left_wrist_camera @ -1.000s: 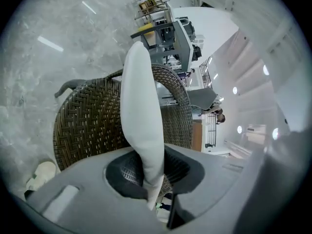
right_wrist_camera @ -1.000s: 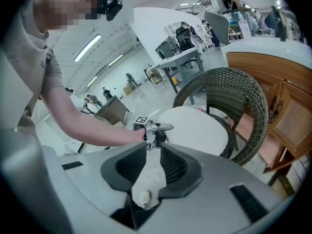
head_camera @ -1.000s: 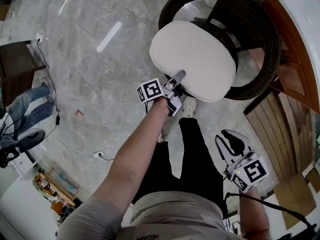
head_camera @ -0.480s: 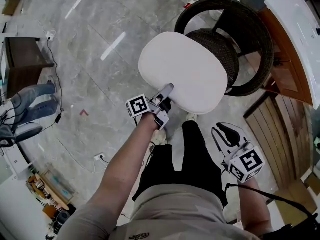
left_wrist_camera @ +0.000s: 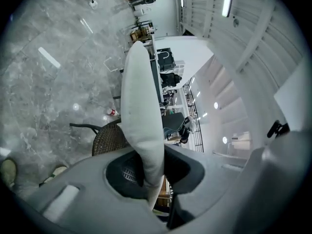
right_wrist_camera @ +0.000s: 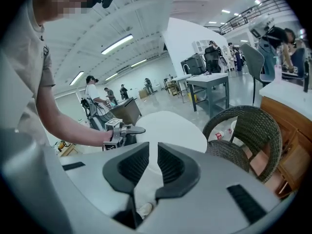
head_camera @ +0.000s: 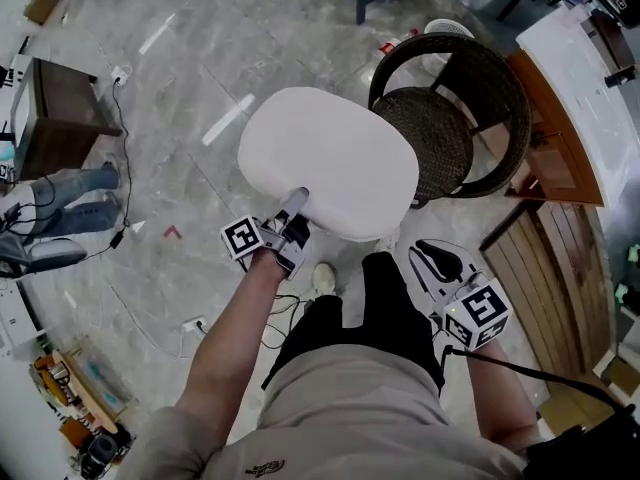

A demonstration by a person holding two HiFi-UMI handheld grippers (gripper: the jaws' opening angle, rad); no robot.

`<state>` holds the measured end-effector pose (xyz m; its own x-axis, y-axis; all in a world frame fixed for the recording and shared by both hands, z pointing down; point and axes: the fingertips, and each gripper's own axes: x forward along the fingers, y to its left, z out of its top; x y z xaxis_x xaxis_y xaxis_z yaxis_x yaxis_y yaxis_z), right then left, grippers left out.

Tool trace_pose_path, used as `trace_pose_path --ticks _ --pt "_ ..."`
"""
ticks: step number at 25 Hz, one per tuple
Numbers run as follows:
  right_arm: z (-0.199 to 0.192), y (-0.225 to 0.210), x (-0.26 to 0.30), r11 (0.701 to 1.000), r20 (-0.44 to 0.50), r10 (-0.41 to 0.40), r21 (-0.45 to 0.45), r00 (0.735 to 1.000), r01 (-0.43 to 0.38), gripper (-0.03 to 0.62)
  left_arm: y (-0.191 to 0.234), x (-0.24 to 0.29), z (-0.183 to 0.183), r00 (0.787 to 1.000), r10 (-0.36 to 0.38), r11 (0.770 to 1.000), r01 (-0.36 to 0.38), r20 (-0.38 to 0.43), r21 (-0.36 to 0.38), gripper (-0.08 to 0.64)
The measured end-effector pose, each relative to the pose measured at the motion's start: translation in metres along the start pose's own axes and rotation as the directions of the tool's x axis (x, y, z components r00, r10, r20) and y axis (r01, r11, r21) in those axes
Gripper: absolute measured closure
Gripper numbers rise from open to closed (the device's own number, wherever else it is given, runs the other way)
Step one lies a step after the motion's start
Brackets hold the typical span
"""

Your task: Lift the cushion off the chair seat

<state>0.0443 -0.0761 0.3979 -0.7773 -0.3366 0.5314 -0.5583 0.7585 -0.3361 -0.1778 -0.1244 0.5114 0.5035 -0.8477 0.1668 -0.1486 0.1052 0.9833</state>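
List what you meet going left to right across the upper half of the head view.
dark brown table → white cushion → wicker chair → wooden cabinet

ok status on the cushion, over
Left gripper shut on cushion edge. Right gripper empty, jaws closing. Cushion up, off wicker chair seat. Nothing seen in the way.
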Motion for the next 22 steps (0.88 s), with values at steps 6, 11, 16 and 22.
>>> trace_pose_path --ticks 6,11,16,22 --pt "0.018 0.054 -0.005 0.999 0.03 -0.012 -0.05 0.999 0.013 0.534 -0.032 -0.082 0.026 0.995 -0.035 0.999 0.034 0.091 0.011 0.491" --pt "0.026 0.103 -0.015 0.996 0.052 -0.027 -0.081 0.998 0.031 0.543 -0.055 -0.152 0.038 0.988 -0.053 0.998 0.05 0.146 0.029 0.491" --pt "0.025 0.138 -0.025 0.994 0.076 -0.045 -0.101 0.996 0.052 0.549 -0.069 -0.208 0.043 0.981 -0.058 0.998 0.05 0.186 0.048 0.491" --pt "0.018 0.172 -0.039 0.99 0.091 -0.069 -0.114 0.993 0.079 0.554 -0.085 -0.263 0.04 0.975 -0.066 0.997 0.055 0.213 0.058 0.491"
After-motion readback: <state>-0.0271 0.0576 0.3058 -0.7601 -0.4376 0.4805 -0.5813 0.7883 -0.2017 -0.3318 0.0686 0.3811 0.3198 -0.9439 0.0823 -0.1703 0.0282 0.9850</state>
